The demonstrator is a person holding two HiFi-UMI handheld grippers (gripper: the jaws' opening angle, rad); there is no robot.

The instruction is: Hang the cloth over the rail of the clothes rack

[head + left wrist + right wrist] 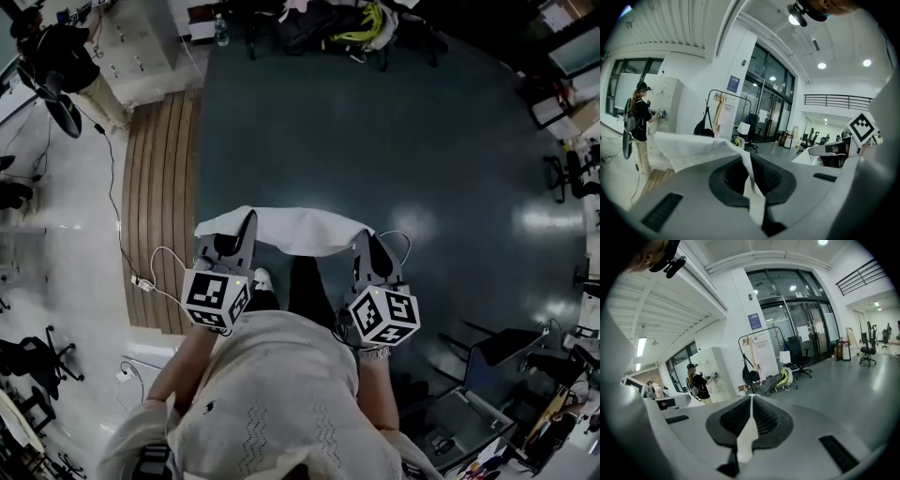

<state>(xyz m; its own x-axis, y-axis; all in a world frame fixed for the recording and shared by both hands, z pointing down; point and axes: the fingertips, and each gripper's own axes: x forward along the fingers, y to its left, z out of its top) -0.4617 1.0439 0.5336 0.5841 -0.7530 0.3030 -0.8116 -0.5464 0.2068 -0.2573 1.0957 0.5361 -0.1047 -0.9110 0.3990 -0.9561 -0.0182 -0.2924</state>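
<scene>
A white cloth (284, 230) is stretched level between my two grippers, above the dark floor in front of the person. My left gripper (246, 225) is shut on the cloth's left end. In the left gripper view the cloth (693, 146) flares out leftward from the closed pads. My right gripper (364, 242) is shut on the right end, where only a thin strip of cloth (746, 437) shows between the pads. The clothes rack (761, 355) stands far off by the glass doors, with garments and bags on it. It shows as the clothes rack (727, 115) in the left gripper view too.
A person (641, 124) stands at white lockers (719, 366) to the left of the rack. An office chair (800, 363) and bags (777, 378) sit beside the rack. A wooden floor strip (161, 187) and a cable run on the left; desks and chairs (562, 169) line the right.
</scene>
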